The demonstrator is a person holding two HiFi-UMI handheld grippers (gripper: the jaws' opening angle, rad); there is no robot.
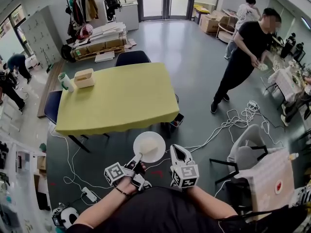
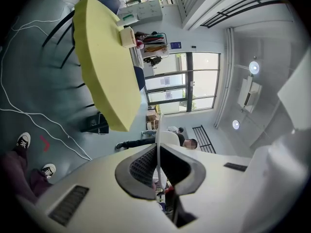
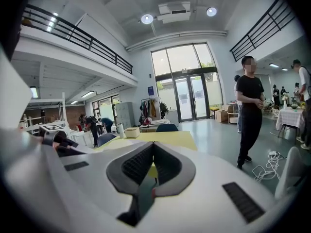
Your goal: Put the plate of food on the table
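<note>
Left tongs (image 1: 138, 159) pinch the plate (image 1: 150, 147) near the table (image 1: 121, 96); right tongs (image 1: 178, 152) seemingly closed, empty.

Surface (image 1: 121, 96) draped in a yellow cloth (image 1: 146, 106), carrying a small tan box (image 1: 84, 77) and a white container with green top (image 1: 64, 81), side by side at its far left corner.
</note>
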